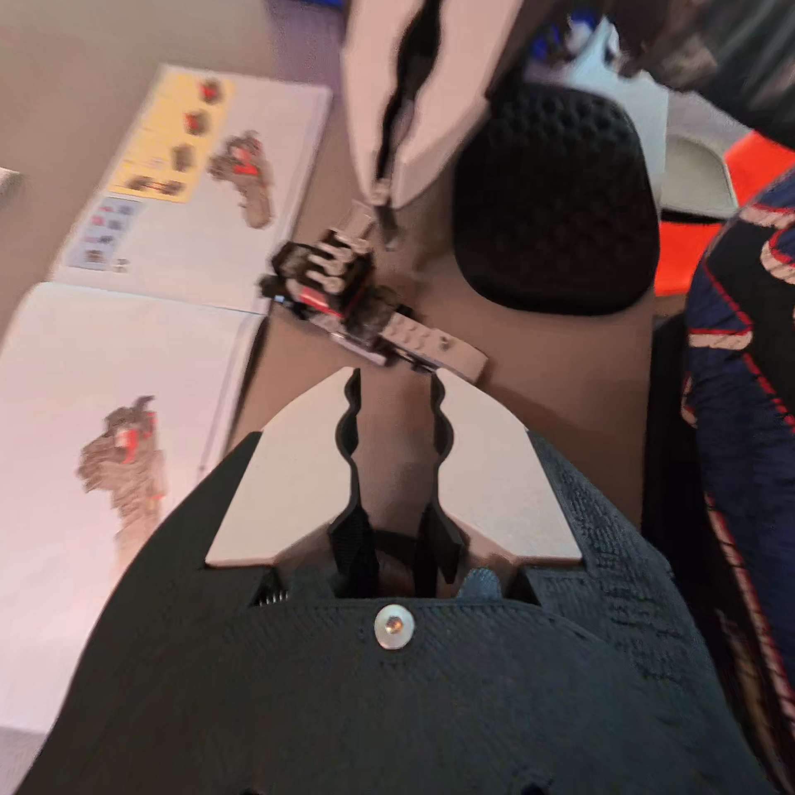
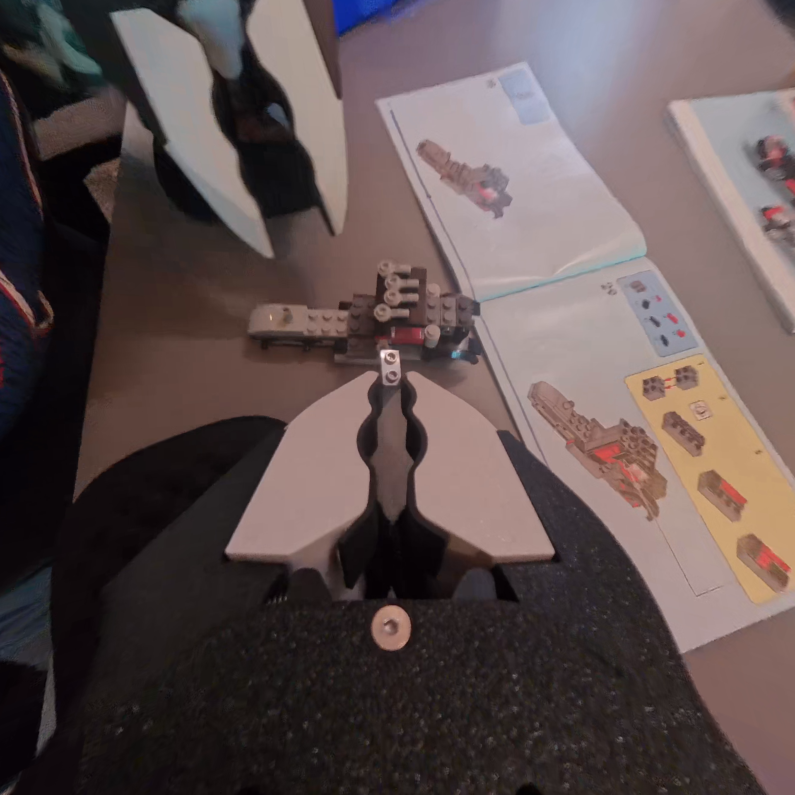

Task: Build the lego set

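A partly built lego model [image 2: 365,318], grey and black with red parts, lies on the brown table [image 2: 180,327]. It also shows in the left wrist view [image 1: 344,301]. My right gripper [image 2: 390,377] is shut on a small light grey plate [image 2: 389,363] and holds it just in front of the model's near side. In the left wrist view the right gripper [image 1: 380,202] comes in from the top with that plate [image 1: 361,217]. My left gripper [image 1: 393,377] is open and empty, its tips just short of the model's long grey end [image 1: 434,344]. It hangs above the model's far side in the right wrist view [image 2: 301,241].
An open instruction booklet [image 2: 559,301] lies right of the model; it shows on the left in the left wrist view [image 1: 193,193]. A second booklet [image 2: 753,193] lies farther right. A black rounded textured object [image 1: 555,193] and a person's patterned navy clothing [image 1: 740,387] sit by the table edge. Across from one pair of fingers to the other is roughly 9 centimeters.
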The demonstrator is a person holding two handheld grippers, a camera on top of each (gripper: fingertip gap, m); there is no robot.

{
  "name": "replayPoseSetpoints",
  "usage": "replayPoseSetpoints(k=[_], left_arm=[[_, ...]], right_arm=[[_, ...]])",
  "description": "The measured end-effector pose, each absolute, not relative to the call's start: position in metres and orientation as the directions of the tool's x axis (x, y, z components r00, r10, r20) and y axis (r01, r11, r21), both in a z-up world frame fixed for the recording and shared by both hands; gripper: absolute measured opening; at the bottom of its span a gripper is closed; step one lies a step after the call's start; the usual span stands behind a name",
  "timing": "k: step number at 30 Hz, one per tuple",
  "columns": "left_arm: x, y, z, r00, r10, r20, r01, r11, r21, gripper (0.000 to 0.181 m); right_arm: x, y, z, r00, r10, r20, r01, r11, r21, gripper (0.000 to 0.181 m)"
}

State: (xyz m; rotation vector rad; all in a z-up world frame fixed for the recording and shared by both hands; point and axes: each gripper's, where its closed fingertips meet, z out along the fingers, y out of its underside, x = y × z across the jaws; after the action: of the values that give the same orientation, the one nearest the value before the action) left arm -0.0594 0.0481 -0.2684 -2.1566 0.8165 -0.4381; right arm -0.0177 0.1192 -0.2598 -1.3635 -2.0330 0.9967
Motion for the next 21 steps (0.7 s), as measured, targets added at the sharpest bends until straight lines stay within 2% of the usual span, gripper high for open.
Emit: replayPoseSetpoints(k=[4,7,10,14,17,21], left_arm=[[-0.083,0.067,-0.247,0.811,-0.583,0.049,-0.273,-0.451,-0.85,0.03],[-0.072,0.074,-0.229,0.804,-0.595,0.0,-0.237,-0.321,-0.917,0.028],[-0.06,0.078,-0.216,0.812,-0.573,-0.109,-0.253,-0.179,-0.951,0.03],[-0.065,0.085,-0.203,0.878,-0.383,-0.288,-0.33,-0.046,-0.943,0.036],[-0.067,0.087,-0.204,0.865,-0.289,-0.411,-0.439,-0.037,-0.898,0.036],[-0.063,0.09,-0.208,0.848,-0.26,-0.461,-0.491,-0.059,-0.869,0.032]], right_arm=[[-0.027,0.105,-0.243,-0.347,0.926,0.147,0.478,0.31,-0.822,0.008],[-0.037,0.094,-0.229,-0.315,0.93,0.19,0.412,0.314,-0.855,0.007],[-0.046,0.091,-0.21,-0.241,0.965,0.107,0.338,0.187,-0.923,0.007],[-0.052,0.099,-0.195,-0.135,0.988,-0.08,0.265,-0.042,-0.963,0.008],[-0.056,0.1,-0.192,-0.108,0.977,-0.184,0.234,-0.155,-0.96,0.007],[-0.06,0.094,-0.193,-0.099,0.965,-0.242,0.231,-0.215,-0.949,0.007]])
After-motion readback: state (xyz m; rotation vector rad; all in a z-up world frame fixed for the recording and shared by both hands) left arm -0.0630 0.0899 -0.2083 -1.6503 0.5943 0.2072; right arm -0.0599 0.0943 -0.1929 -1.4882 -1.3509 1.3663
